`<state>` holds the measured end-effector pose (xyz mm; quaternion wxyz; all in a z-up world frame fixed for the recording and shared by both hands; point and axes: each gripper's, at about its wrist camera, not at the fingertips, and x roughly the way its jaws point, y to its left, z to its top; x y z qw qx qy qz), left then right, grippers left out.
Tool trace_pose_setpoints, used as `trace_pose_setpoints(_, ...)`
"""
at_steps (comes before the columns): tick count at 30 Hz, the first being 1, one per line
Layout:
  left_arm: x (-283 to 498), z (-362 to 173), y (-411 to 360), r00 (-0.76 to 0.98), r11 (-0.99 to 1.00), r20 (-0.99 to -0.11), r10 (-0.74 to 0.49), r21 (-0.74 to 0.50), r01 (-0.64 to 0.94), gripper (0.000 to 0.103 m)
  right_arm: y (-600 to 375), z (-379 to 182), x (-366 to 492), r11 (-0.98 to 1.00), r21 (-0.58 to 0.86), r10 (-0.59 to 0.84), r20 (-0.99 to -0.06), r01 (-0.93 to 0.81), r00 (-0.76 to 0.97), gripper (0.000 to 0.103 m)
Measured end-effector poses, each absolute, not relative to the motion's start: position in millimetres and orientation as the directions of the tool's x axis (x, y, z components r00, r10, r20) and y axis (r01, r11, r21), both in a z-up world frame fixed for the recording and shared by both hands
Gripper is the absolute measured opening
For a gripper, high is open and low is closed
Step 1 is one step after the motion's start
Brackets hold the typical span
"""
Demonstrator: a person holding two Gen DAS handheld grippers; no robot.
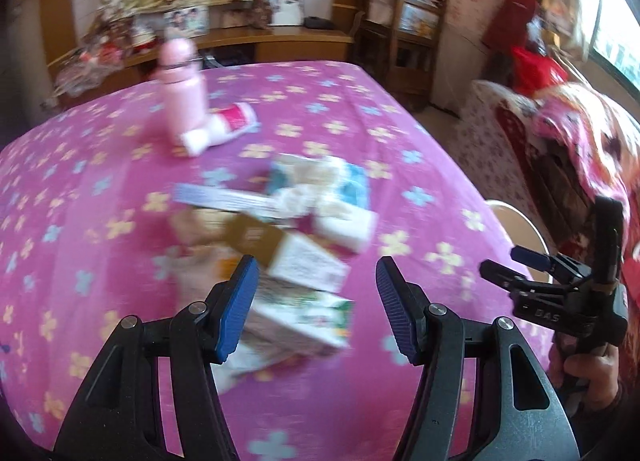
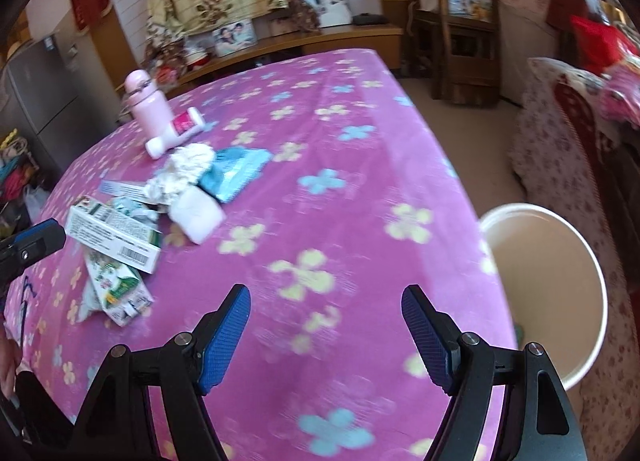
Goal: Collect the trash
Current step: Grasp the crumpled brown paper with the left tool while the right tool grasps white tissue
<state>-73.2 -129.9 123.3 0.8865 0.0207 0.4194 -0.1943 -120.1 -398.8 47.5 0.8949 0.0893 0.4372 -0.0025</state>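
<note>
Pink flowered tablecloth in a cluttered room. Both grippers stand wide and empty: left gripper directly over the trash pile, right gripper left of the seemingly empty white bin. Collection appears barely begun; all trash remains.

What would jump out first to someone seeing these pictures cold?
The bright pink flowered cloth covering the table fills both views. A heap of litter, cartons and crumpled tissue, lies on it at the left, below a pink bottle. A white bucket stands off the table's right edge, beyond the open right gripper.
</note>
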Motion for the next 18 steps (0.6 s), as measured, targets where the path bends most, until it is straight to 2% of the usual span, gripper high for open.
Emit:
trace_pose_setpoints(5,-50,120,-81,0.572,0.943,-0.758,-0.314,-0.179,0.280,0.060,-372,57,-90,0.979,0.203,0.155,-0.762,0.004,0.629,0.076)
trace_pose_setpoints(12,-7,94,-45,0.546,0.960,-0.792,-0.274,-0.197,0.197,0.060,-324,66,-30,0.975,0.189,0.220,-0.734,-0.118,0.642,0.076)
trace_pose_setpoints(18,34,65,-41,0.479,0.947,-0.818,-0.320,-0.264,0.183,0.060,-300,59,20,0.968,0.194,0.251,-0.743,-0.159,0.620,0.076)
